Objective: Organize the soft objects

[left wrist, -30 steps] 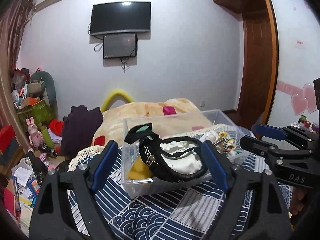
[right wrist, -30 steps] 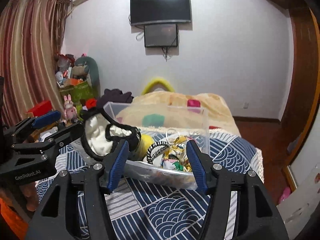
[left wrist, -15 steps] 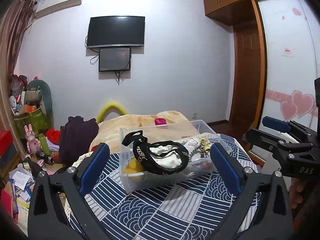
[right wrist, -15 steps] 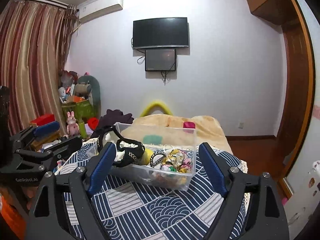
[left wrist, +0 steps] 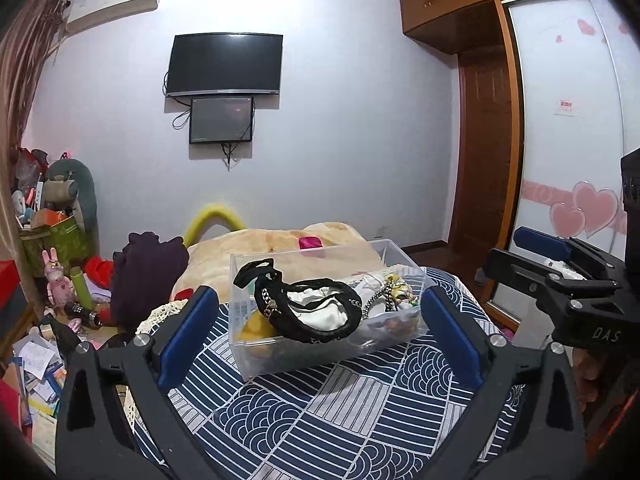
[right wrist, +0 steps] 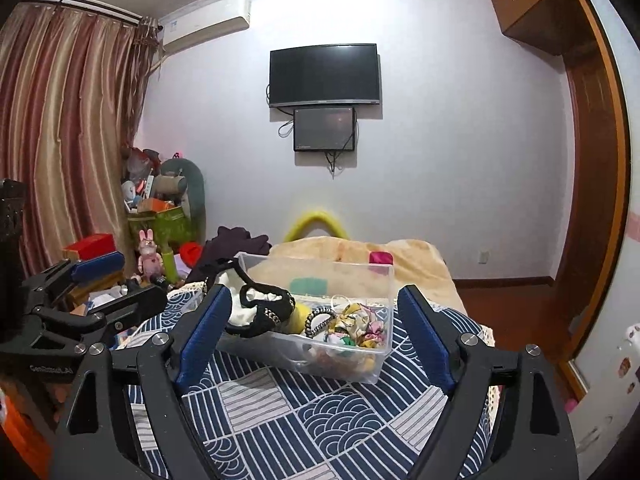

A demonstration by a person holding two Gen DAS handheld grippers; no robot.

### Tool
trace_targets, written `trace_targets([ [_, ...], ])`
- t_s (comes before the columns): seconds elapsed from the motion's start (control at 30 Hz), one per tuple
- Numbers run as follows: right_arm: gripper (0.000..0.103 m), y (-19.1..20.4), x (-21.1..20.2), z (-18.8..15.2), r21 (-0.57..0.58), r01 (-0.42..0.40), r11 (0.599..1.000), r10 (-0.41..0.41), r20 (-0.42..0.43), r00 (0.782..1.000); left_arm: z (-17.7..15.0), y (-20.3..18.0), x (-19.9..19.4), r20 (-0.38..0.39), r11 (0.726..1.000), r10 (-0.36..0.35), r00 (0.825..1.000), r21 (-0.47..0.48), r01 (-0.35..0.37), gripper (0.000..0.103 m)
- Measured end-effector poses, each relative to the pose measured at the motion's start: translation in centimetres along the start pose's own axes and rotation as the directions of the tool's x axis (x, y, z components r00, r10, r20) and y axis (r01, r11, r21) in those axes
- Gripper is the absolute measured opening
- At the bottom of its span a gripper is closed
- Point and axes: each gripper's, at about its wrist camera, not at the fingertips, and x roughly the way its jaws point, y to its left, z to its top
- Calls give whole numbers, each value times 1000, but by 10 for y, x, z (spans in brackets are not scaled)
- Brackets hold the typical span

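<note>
Fingers on left gripper and right gripper both spread, empty; we are hovering near the bin since soft items sit inside.

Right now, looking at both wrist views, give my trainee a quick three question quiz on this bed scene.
1. True or false: the left hand-held gripper is shut on the black-trimmed pouch.
2. Which lies in the clear plastic bin? A: pink rabbit toy. B: colourful scrunchies. C: red box.
3. Fill in: the bin sits on a navy and white patterned ____.

Key: 1 false, both it and the right hand-held gripper stand open and empty. 2 B. 3 bedspread.
</note>
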Motion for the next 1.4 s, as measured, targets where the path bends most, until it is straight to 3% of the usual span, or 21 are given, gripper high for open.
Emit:
trace_targets([
  [1.4, 84, 6, -3, 0, 16, -16, 1000, 16, -8, 1000, -2, 1, -3, 4, 1000, -3, 1000, -10, 3, 103],
])
